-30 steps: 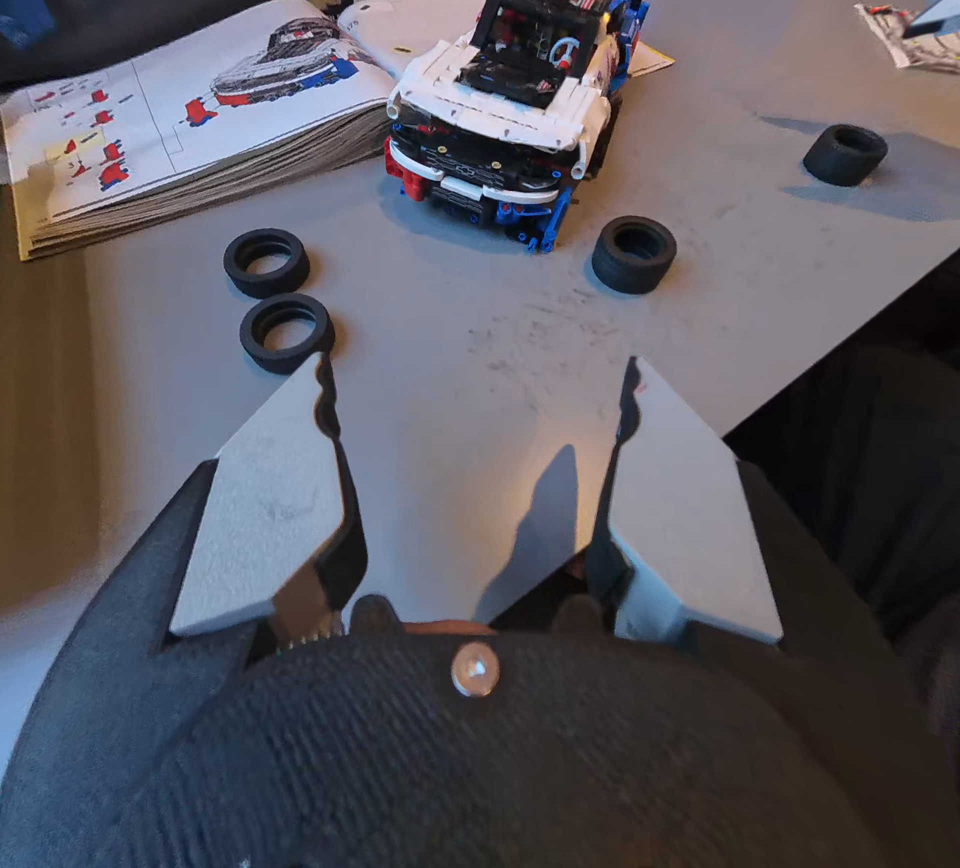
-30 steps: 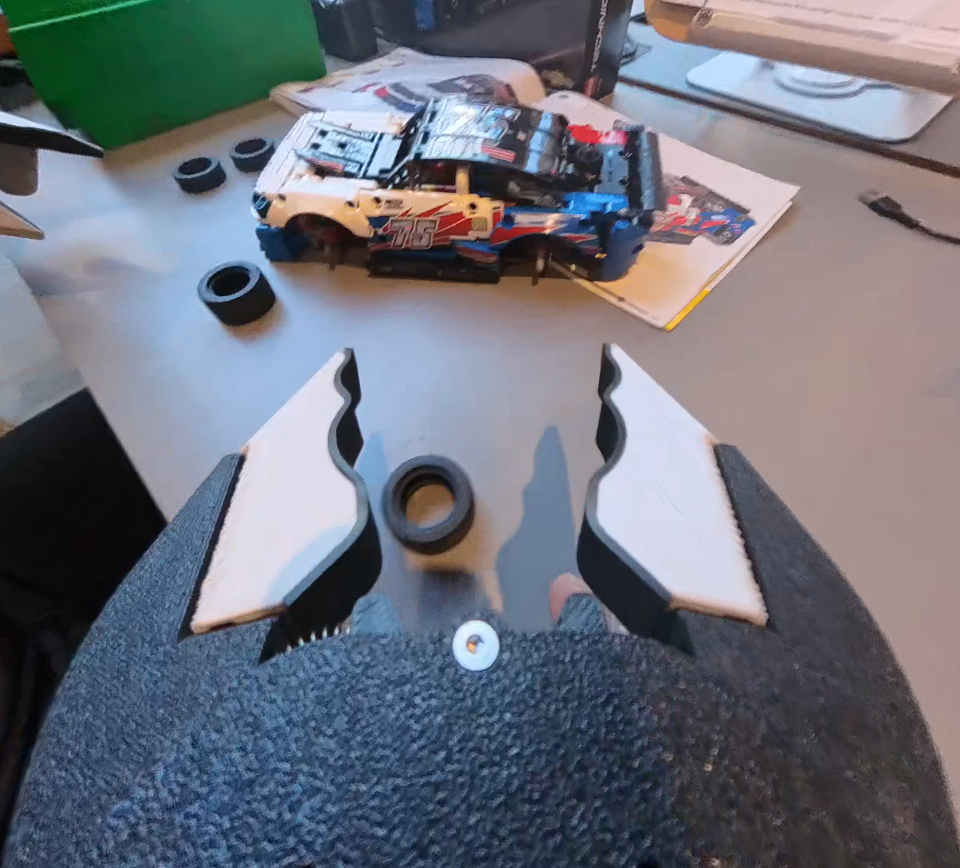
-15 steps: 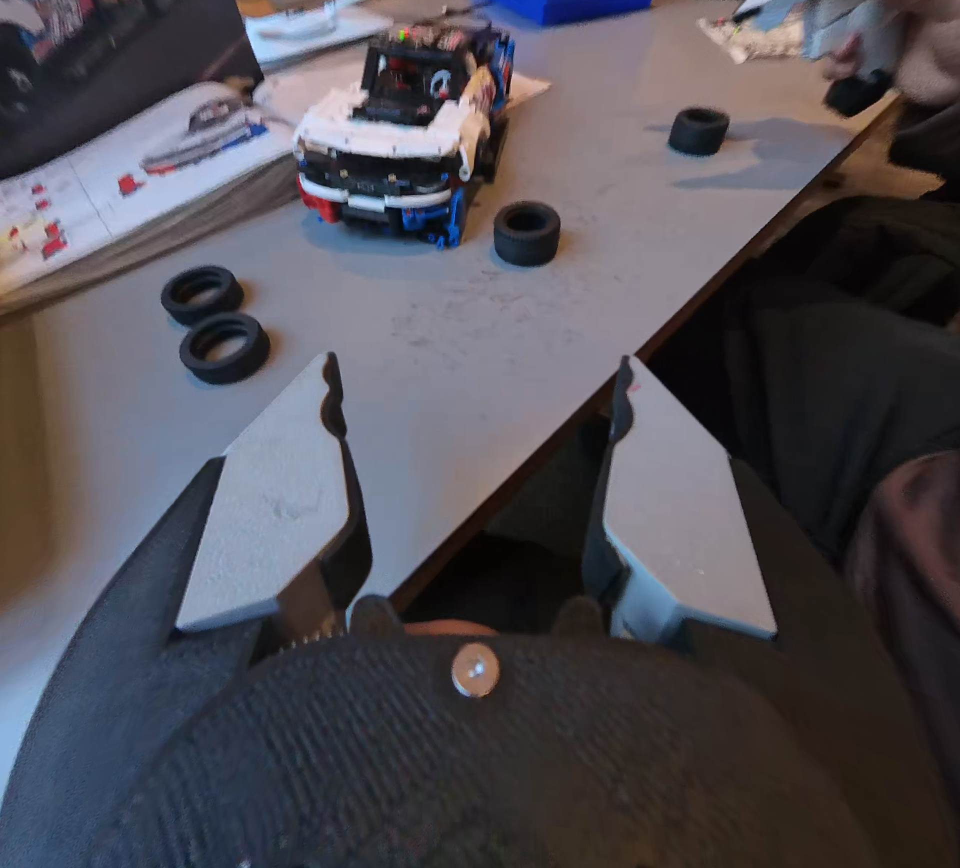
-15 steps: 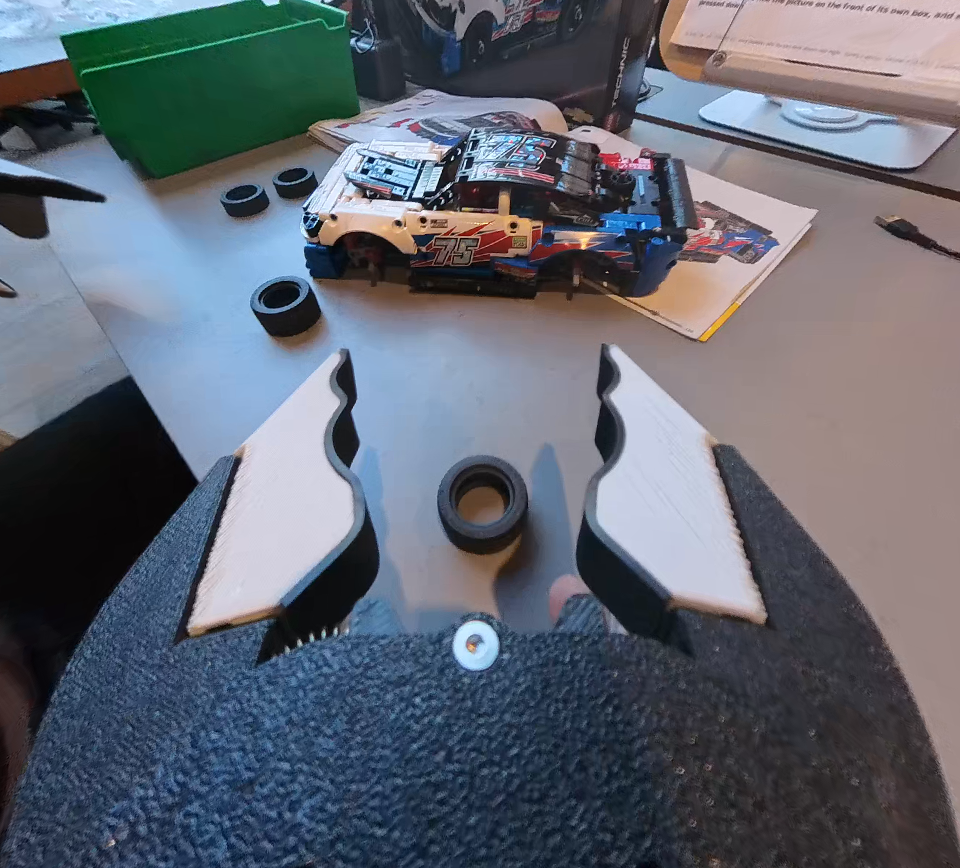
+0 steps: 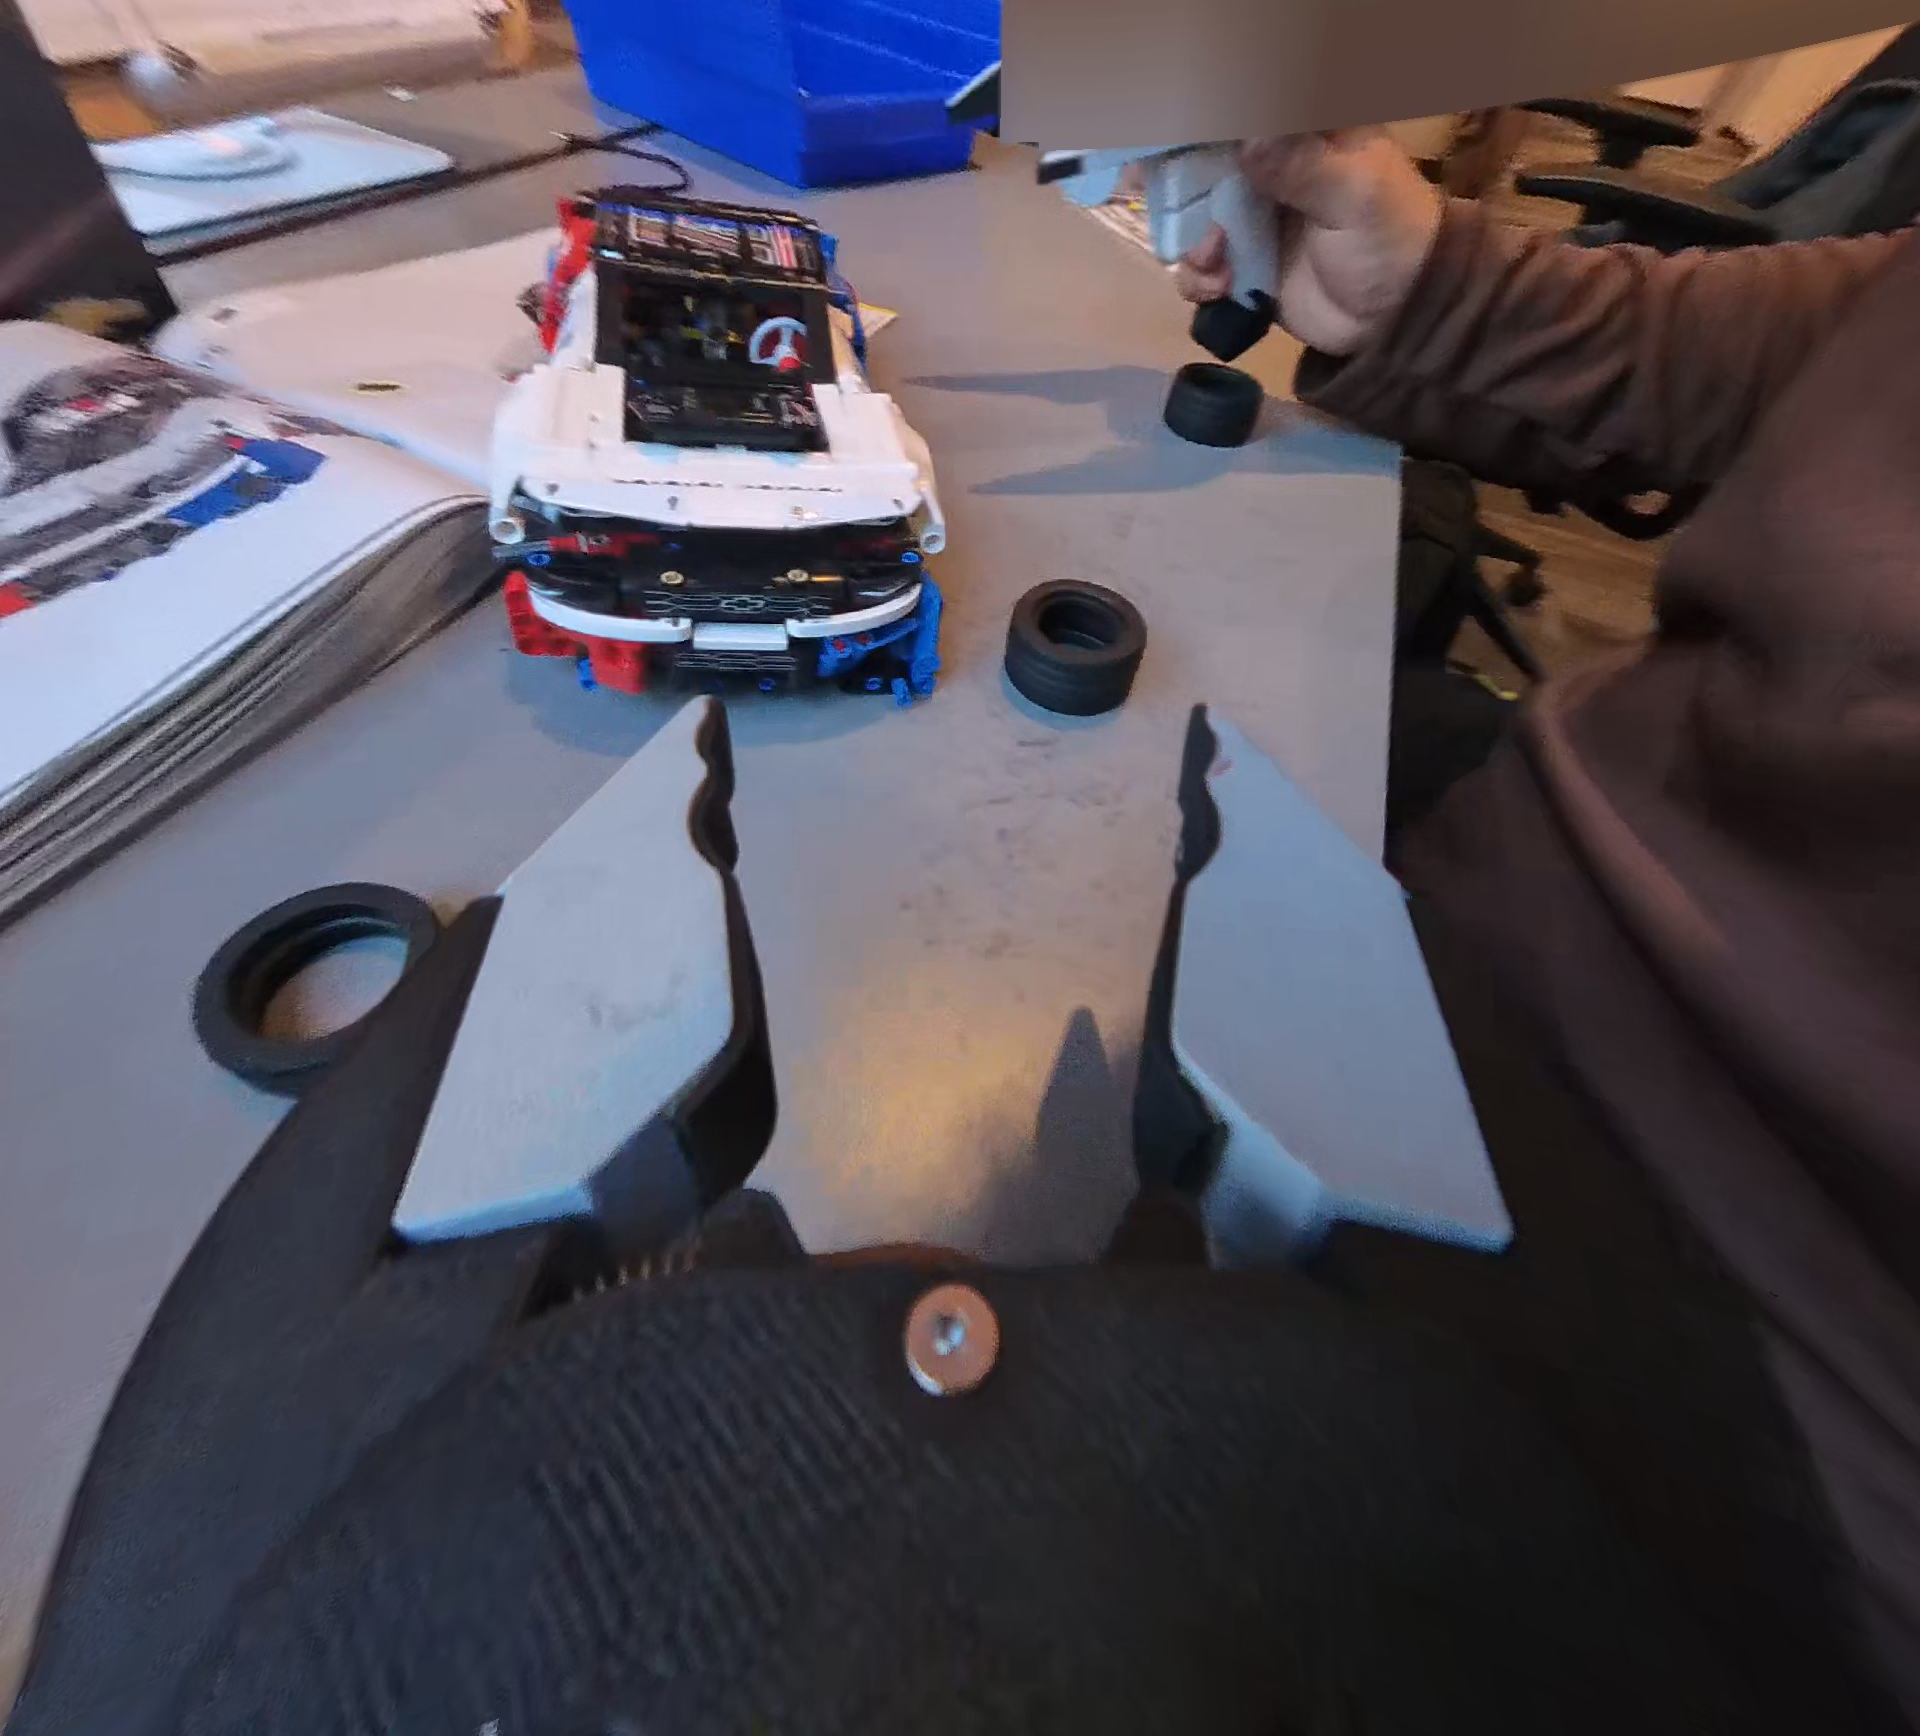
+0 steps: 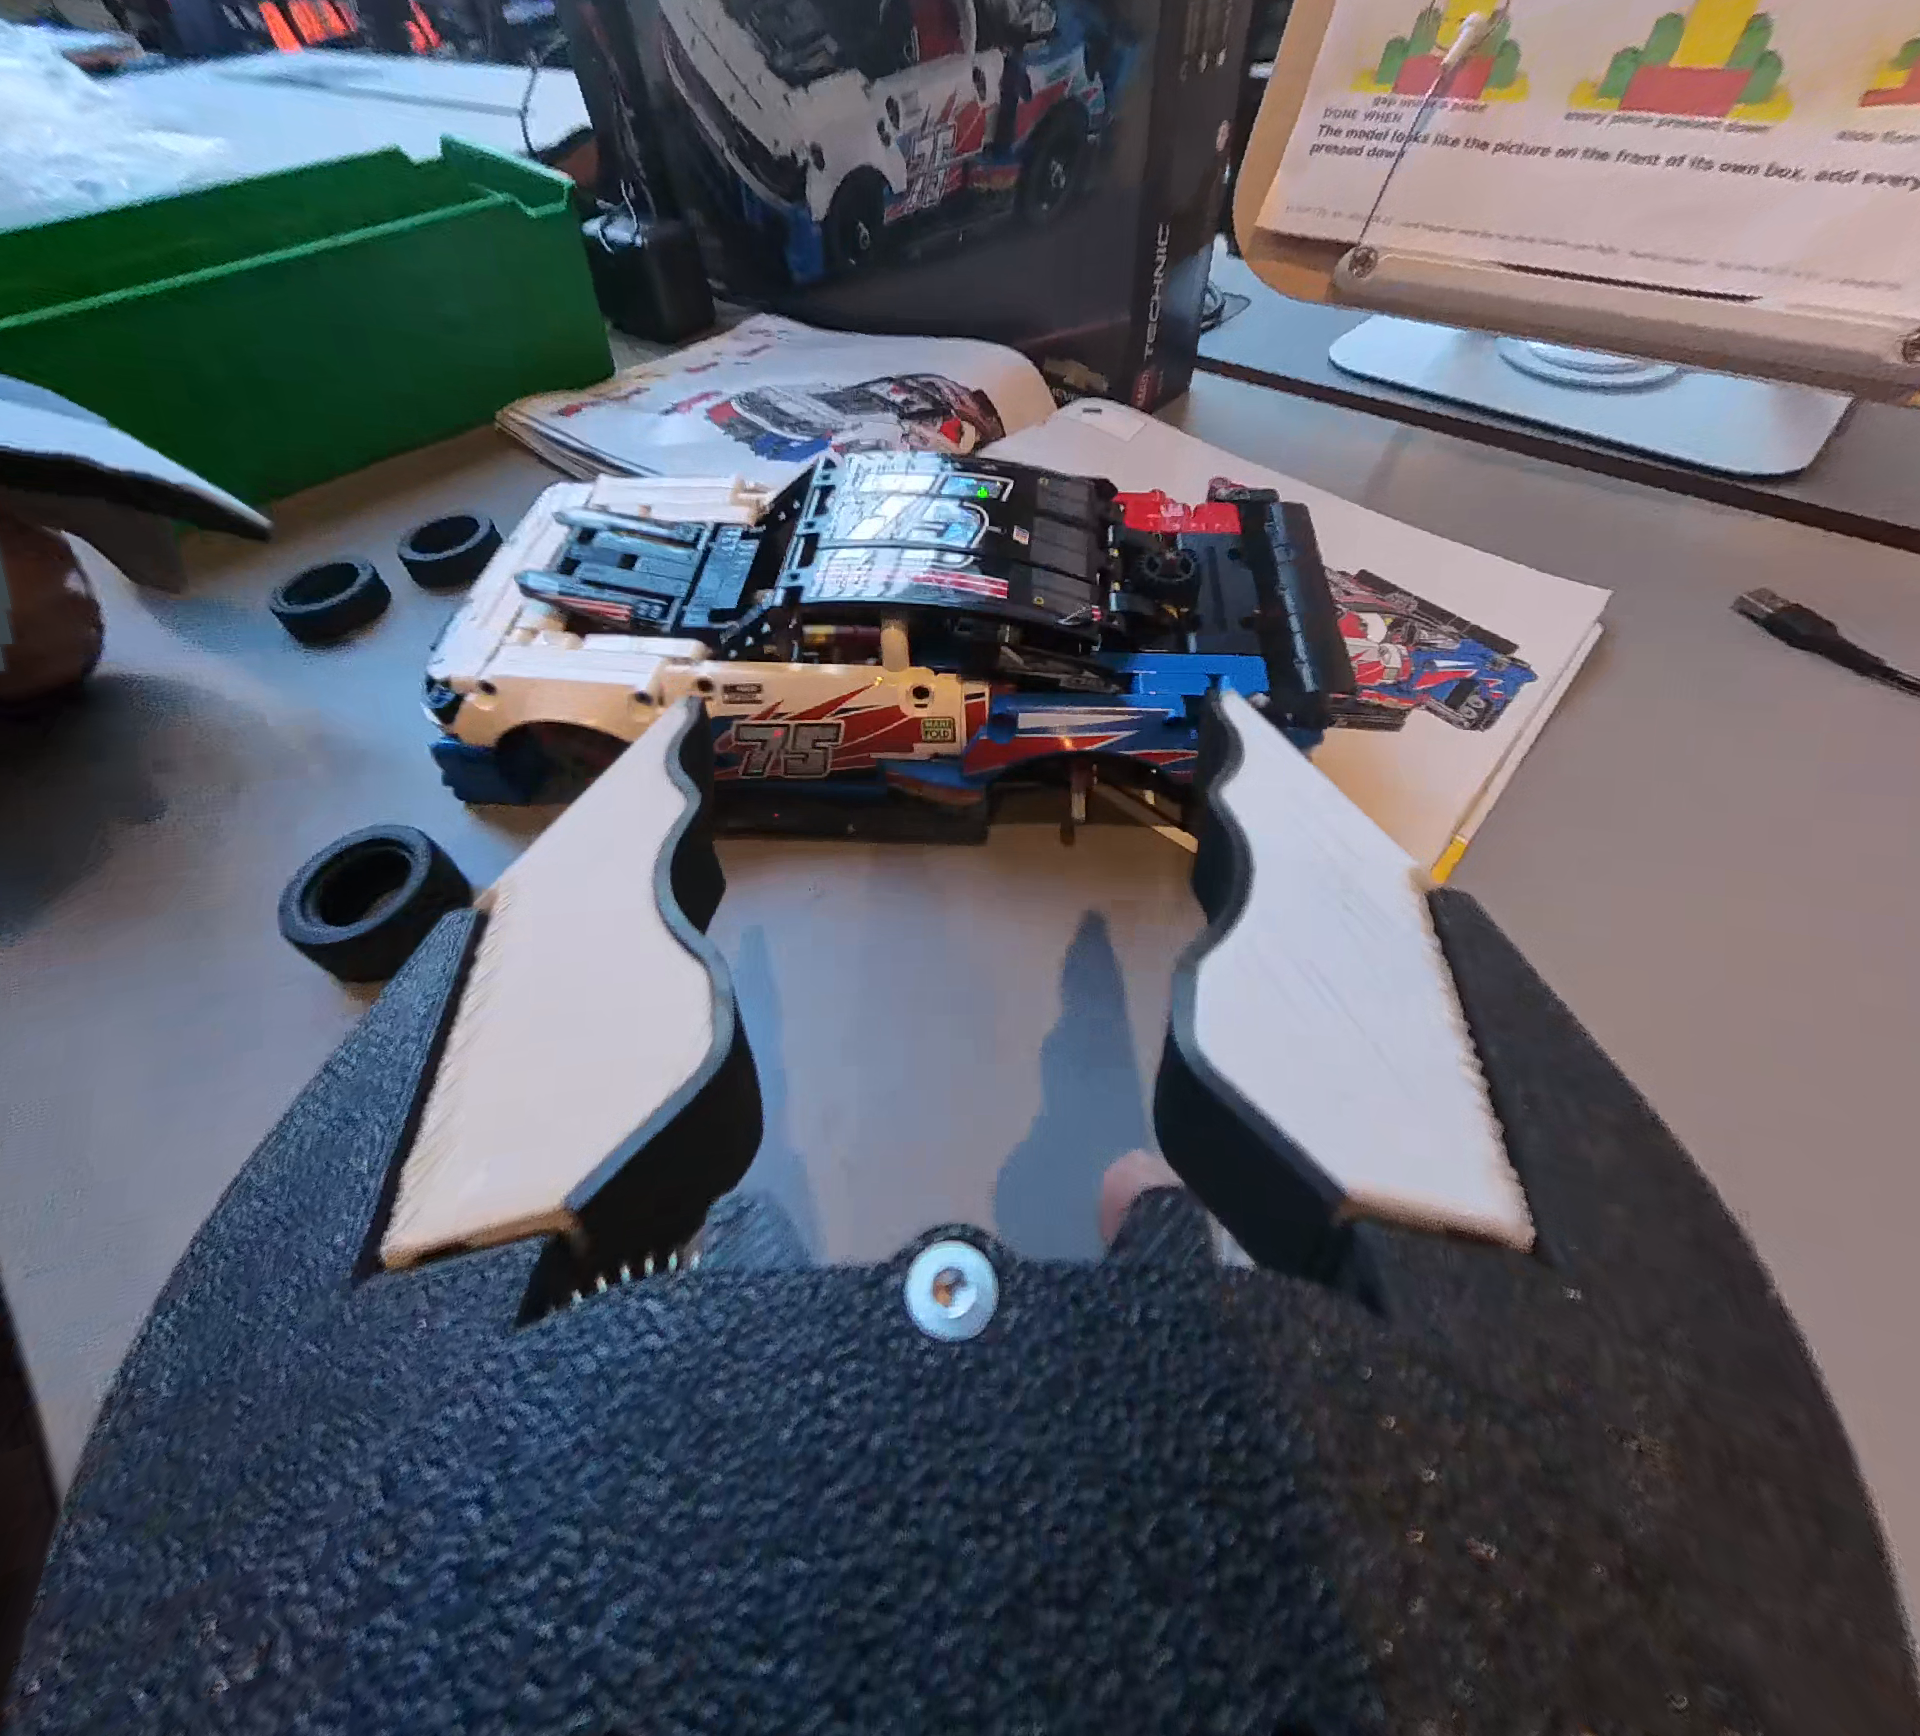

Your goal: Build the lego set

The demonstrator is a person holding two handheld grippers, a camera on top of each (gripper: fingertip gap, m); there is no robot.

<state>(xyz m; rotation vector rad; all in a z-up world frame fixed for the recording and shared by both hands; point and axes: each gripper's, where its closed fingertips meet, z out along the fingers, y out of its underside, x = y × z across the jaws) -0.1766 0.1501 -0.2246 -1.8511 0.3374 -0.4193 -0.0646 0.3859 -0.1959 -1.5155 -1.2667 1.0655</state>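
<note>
Lying at the left edge of the left wrist view, the open instruction booklet [image 5: 156,543] rests on the grey worktop [image 5: 935,907], and a black tyre [image 5: 312,990] sits in the lower left, partly hidden behind the left tool [image 5: 951,751]. That tool is spread wide with nothing between its fingers. At the frame's centre the lego car [image 5: 717,502] stands nose-on with no wheels fitted. Just right of its front lies a second tyre [image 5: 1075,647]; a third tyre [image 5: 1210,403] sits in the upper right near the worktop's edge, below a hand [image 5: 1330,252] gripping the other tool's handle. A blue bin [image 5: 769,45] stands at the top.

In the right wrist view a green bin [image 6: 291,315] fills the upper left, with two tyres [image 6: 332,600] [image 6: 447,548] below it and another tyre [image 6: 369,897] at middle left. The car shows side-on across the centre, beyond the right tool [image 6: 956,741], which is also spread wide and empty. The set's box [image 6: 914,76] stands behind
</note>
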